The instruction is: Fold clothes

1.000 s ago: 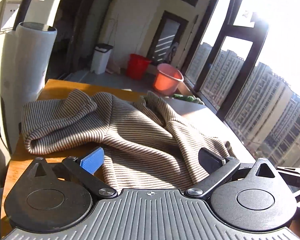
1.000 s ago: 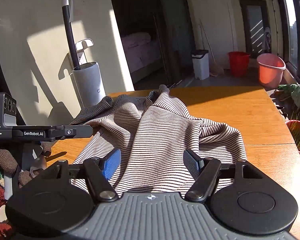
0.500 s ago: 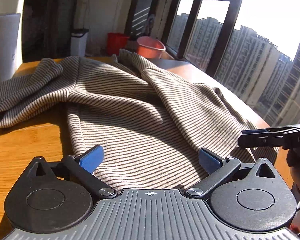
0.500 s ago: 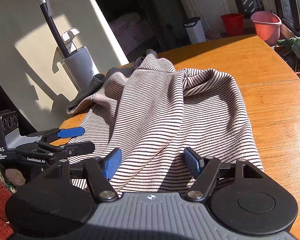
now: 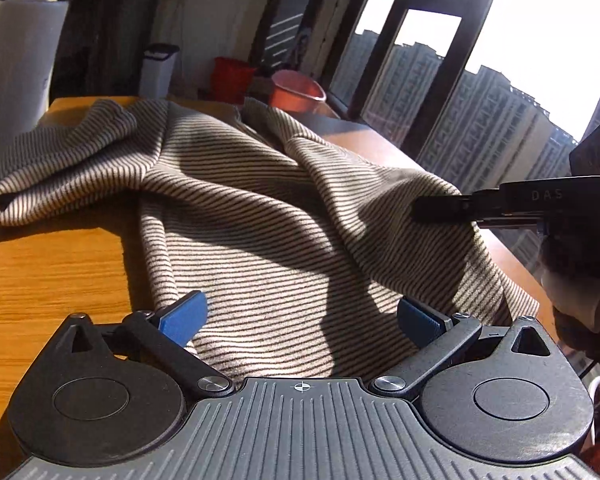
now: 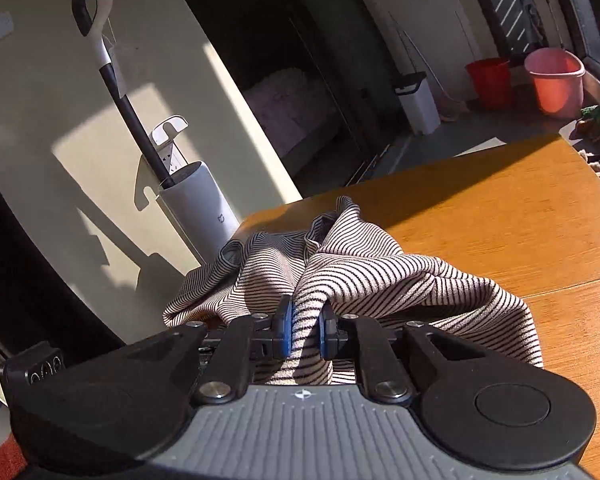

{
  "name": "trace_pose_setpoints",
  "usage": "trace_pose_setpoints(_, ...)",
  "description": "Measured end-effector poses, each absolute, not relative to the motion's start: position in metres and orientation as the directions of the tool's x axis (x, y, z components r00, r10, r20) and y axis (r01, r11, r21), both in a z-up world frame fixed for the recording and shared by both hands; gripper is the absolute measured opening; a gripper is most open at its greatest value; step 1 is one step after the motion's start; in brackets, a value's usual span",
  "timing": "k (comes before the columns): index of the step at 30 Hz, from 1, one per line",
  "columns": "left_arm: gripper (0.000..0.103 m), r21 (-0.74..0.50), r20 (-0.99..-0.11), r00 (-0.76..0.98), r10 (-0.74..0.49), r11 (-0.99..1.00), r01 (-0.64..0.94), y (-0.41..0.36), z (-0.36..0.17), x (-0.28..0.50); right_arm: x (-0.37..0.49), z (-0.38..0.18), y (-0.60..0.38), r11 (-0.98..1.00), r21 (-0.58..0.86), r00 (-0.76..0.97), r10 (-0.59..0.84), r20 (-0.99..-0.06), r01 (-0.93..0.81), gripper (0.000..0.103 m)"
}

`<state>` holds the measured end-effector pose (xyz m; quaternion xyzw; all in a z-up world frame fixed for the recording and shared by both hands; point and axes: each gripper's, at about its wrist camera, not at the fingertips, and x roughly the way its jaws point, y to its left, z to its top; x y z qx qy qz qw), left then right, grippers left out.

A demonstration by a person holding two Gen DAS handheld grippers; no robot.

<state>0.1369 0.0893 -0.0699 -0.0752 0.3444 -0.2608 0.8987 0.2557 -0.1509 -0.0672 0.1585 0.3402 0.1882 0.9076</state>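
- The striped top [image 5: 260,216] lay rumpled on the wooden table [image 5: 40,272], one sleeve trailing off to the left, the body bunched into soft ridges.
- The right tongs [image 6: 305,330] were pressed together on a fold of the top near its right edge, the cloth tented up between the blue pads [image 6: 286,330].
- The left tongs [image 5: 300,318] were spread wide over the near hem, gripping nothing.
- To do this step well, I judged the pinch should stay on the edge itself, not a loose inner layer, and the lift should be slow so the knit drapes instead of dragging the heap.
- The left tongs would best take the matching corner, so the hem hangs level.
- The fabric looked a fine, stretchy rib knit, thin dark stripes on beige, limp and prone to slip; the tabletop was smooth, sunlit wood.
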Motion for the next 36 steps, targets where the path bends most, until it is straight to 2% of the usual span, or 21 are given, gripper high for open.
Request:
trace_pose_setpoints(9,0.103,-0.305,-0.569,0.636,-0.522,0.852,0.426,0.089,-0.071,0.133,0.345,-0.025,-0.214,0.963,0.268,0.846,0.158,-0.509,-0.018,0.011)
trace_pose_setpoints(11,0.103,-0.299,-0.568,0.638,-0.52,0.853,0.428,0.089,-0.072,0.133,0.367,-0.04,-0.221,0.966,0.256,0.814,0.116,-0.569,0.041,0.011)
trace_pose_setpoints(14,0.103,-0.304,-0.572,0.632,-0.523,0.851,0.428,0.09,-0.071,0.133,0.381,-0.07,-0.235,0.952,0.289,0.717,0.132,-0.684,0.1,0.011)
trace_pose_setpoints(20,0.103,-0.295,-0.586,0.623,-0.519,0.852,0.433,0.095,-0.068,0.138,0.334,-0.071,-0.268,0.926,0.372,0.697,0.227,-0.68,0.061,0.012)
trace_pose_setpoints(24,0.103,-0.314,-0.591,0.608,-0.53,0.846,0.432,0.097,-0.066,0.146,0.309,-0.051,-0.264,0.948,0.318,0.704,0.209,-0.679,0.025,0.015)
trace_pose_setpoints(28,0.103,-0.357,-0.568,0.622,-0.539,0.842,0.404,0.098,-0.062,0.154,0.303,-0.04,-0.27,0.926,0.378,0.685,0.278,-0.673,-0.005,0.025)
trace_pose_setpoints(29,0.103,-0.361,-0.558,0.632,-0.538,0.843,0.4,0.099,-0.061,0.155,0.303,-0.041,-0.27,0.926,0.378,0.67,0.293,-0.682,-0.019,0.038)
trace_pose_setpoints(30,0.103,-0.365,-0.547,0.641,-0.538,0.843,0.395,0.099,-0.059,0.157,0.302,-0.044,-0.268,0.932,0.361,0.647,0.294,-0.704,-0.031,0.063)
trace_pose_setpoints(31,0.103,-0.355,-0.534,0.653,-0.537,0.843,0.404,0.097,-0.057,0.157,0.3,-0.047,-0.267,0.939,0.343,0.632,0.279,-0.723,-0.022,0.077)
trace_pose_setpoints(32,0.103,-0.338,-0.523,0.662,-0.537,0.844,0.417,0.095,-0.054,0.157,0.297,-0.05,-0.266,0.946,0.325,0.623,0.257,-0.738,-0.005,0.085)
trace_pose_setpoints(36,0.103,-0.323,-0.508,0.655,-0.559,0.829,0.456,0.084,-0.056,0.166,0.26,-0.052,-0.268,0.945,0.327,0.626,0.238,-0.743,0.029,0.085)
